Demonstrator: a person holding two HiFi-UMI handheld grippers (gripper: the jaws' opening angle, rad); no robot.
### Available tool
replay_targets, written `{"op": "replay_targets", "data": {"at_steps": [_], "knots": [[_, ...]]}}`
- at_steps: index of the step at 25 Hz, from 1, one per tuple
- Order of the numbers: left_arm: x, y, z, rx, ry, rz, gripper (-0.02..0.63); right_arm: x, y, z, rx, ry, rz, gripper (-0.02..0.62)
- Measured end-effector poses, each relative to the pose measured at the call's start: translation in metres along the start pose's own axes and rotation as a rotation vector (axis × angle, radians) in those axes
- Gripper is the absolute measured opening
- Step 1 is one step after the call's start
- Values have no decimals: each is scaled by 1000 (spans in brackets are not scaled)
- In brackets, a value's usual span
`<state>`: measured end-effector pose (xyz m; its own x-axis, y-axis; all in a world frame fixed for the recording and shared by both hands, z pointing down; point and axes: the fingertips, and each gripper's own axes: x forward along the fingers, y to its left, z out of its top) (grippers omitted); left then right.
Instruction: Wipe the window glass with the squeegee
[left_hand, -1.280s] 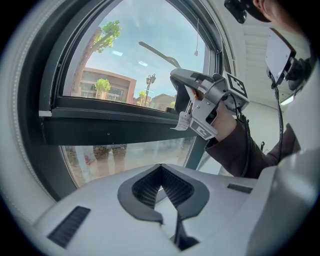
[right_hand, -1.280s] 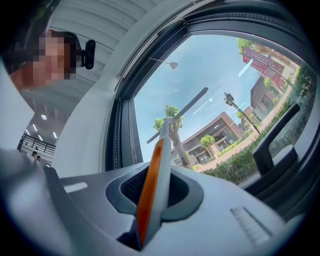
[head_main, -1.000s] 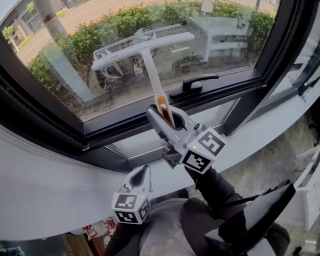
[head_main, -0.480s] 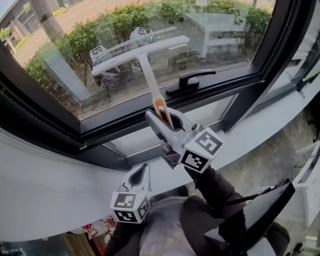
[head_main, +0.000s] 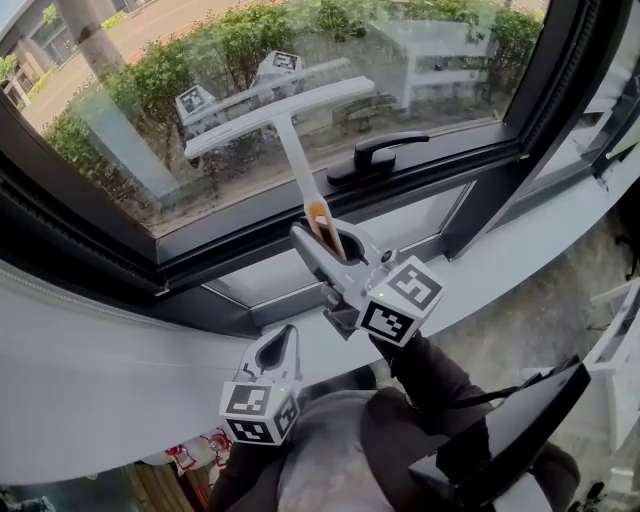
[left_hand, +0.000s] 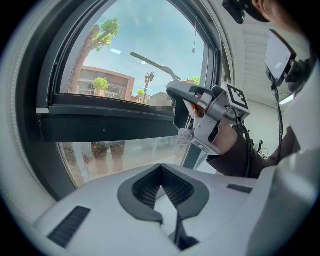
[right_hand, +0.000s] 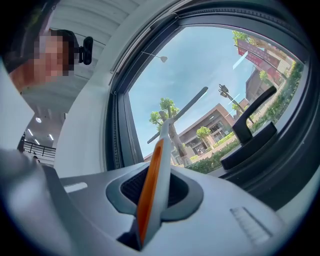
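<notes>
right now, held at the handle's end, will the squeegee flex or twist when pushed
Squeegee probably stiff: its thin handle runs straight, no sag. Likely light; it looks plastic. Held by the right gripper far from the wide blade, it may twist.

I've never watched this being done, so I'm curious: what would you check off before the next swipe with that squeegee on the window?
1. Grip on squeegee: ok, right gripper jaws shut on its handle.
2. Blade touching the window glass: cannot tell; no view shows the contact.
3. Window handle clear of the blade: ok, it sits lower, on the frame.
4. Left gripper out of the way: ok, low by the sill, jaws together, empty.
</notes>
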<state>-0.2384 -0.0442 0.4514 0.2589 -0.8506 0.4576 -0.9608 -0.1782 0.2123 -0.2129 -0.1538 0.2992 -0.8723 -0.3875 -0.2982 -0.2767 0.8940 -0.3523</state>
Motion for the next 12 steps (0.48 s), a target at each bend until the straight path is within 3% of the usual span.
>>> {"op": "replay_targets", "data": {"at_steps": [12], "knots": [[3,-2,-4,3,8,-3,0,-8,-7,-18,30,28,-14,43]]}}
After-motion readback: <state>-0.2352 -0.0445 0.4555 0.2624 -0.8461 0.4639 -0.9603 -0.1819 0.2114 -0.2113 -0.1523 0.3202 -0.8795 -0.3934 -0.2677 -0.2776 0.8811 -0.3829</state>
